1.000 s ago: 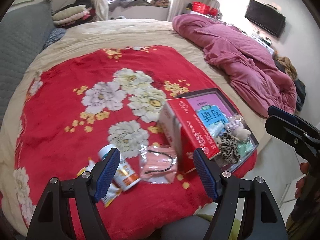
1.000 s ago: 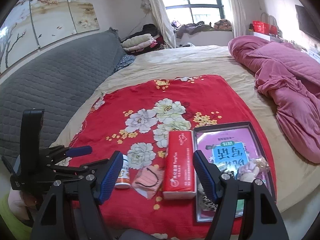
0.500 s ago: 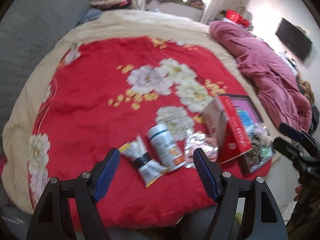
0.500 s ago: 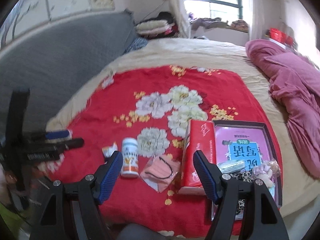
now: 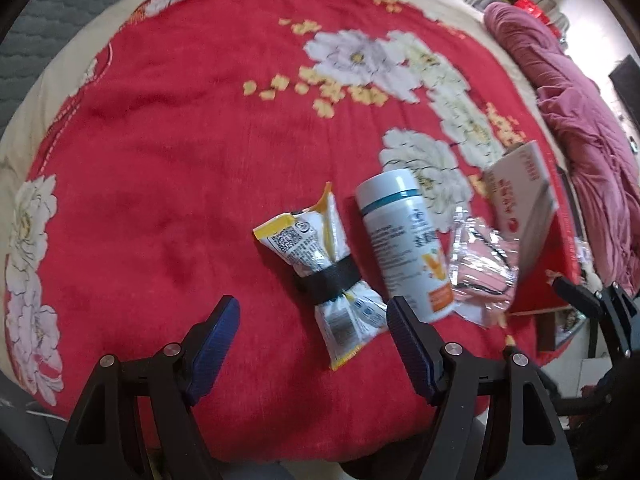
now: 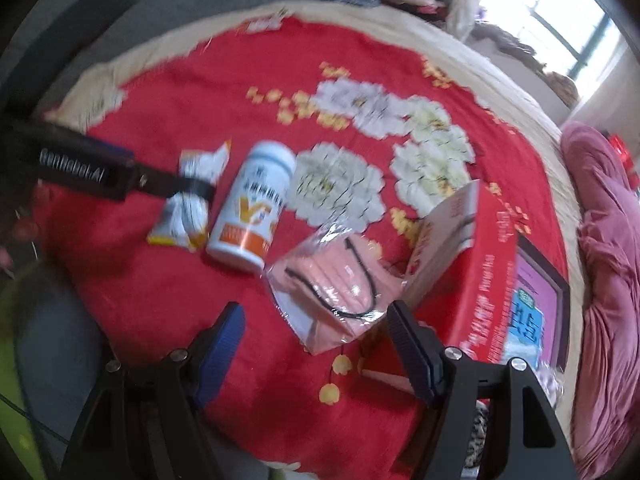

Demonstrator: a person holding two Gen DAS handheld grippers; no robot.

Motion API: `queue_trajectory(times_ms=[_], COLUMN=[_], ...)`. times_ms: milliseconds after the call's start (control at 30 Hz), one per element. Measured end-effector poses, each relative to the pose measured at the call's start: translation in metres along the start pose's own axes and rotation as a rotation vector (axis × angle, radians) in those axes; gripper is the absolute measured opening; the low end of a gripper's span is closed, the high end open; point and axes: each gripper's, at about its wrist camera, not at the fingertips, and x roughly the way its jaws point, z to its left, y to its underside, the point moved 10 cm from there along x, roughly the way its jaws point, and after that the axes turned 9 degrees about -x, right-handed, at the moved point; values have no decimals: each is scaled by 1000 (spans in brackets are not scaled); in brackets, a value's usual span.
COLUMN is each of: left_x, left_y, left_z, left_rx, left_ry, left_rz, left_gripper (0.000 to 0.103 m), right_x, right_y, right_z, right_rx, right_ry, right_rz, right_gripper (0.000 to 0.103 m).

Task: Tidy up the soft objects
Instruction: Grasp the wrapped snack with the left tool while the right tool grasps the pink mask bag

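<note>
both claws hang released above the bed's near edge. the left claw (image 5: 312,316) frames a banded snack packet (image 5: 324,264). the right claw (image 6: 316,322) frames a bagged pink mask (image 6: 332,284).

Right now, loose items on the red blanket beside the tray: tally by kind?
Snack pouch: 1
Vitamin bottle: 1
Bagged pink mask: 1
Red tissue box: 1
Total: 4
</note>
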Motion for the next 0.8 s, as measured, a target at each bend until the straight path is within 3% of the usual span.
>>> queue_trajectory(times_ms=[300, 400, 533, 567, 733, 800], left_x=[34, 42, 51, 54, 62, 65], left_y=[-9, -10, -12, -12, -15, -16], left_z=[5, 3, 1, 1, 0, 0], left_rx=[-66, -77, -83, -86, -91, -98], left_ry=[8, 22, 26, 24, 1, -8], left_rz=[65, 79, 92, 96, 103, 97], left_gripper=[77, 77, 77, 78, 78, 78], right_x=[47, 64, 75, 76, 84, 82], right_y=[-1, 2, 0, -1, -10, -15], right_z=[15, 12, -1, -4, -13, -13], right_rx=[-171, -230, -212, -204, -168, -162], right_ry=[50, 114, 139, 139, 145, 152], right_rz=[87, 133, 142, 139, 128, 106], right_gripper=[73, 73, 73, 70, 32, 24])
